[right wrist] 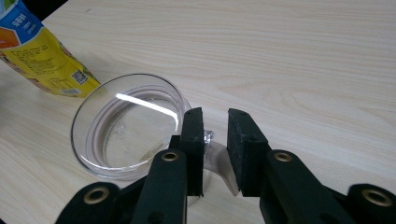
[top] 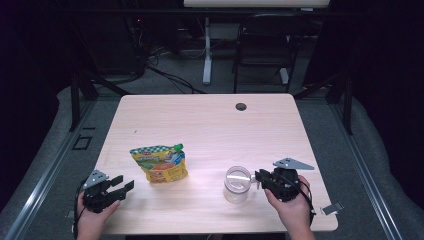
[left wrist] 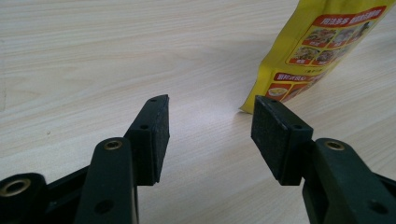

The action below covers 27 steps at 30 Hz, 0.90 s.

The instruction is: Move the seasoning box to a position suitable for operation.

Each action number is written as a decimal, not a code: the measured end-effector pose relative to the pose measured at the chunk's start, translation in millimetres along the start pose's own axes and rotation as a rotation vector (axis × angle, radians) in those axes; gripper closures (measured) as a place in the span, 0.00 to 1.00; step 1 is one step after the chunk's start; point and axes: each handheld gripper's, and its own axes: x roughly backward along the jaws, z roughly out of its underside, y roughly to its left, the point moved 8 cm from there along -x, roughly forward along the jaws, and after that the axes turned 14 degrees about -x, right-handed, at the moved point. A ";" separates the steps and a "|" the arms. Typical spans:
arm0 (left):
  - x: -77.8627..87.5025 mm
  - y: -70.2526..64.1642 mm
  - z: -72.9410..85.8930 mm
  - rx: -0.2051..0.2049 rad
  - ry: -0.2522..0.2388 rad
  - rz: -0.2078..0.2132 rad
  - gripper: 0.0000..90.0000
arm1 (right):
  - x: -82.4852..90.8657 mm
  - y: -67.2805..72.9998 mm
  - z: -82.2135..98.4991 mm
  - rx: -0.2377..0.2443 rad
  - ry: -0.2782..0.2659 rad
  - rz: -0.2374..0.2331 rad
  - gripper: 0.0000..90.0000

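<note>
A clear plastic cup stands open-topped on the table's near right; in the right gripper view the cup sits just ahead of the jaws. My right gripper reaches it from the right. Its pads stand narrowly apart on either side of a clear tab at the cup's rim, not visibly pressing it. A yellow food pouch with a green spout lies left of centre. My left gripper rests near the front left corner, open and empty, pointing at the pouch's corner.
The light wooden table has a round cable hole near its far edge. A black chair and a desk leg stand on the floor beyond it. The pouch's corner lies just left of the cup.
</note>
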 end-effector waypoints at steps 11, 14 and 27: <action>1.3 1.0 -0.3 -0.001 0.000 -0.012 0.53 | 0.2 1.8 1.6 -0.004 0.003 -0.016 0.92; 1.7 0.9 -1.1 0.005 -0.007 -0.012 0.53 | 0.1 2.4 2.2 -0.026 0.002 -0.036 0.94; 2.2 1.9 -0.7 0.003 -0.007 -0.011 0.53 | -0.3 -4.6 3.1 -0.158 0.004 -0.126 0.95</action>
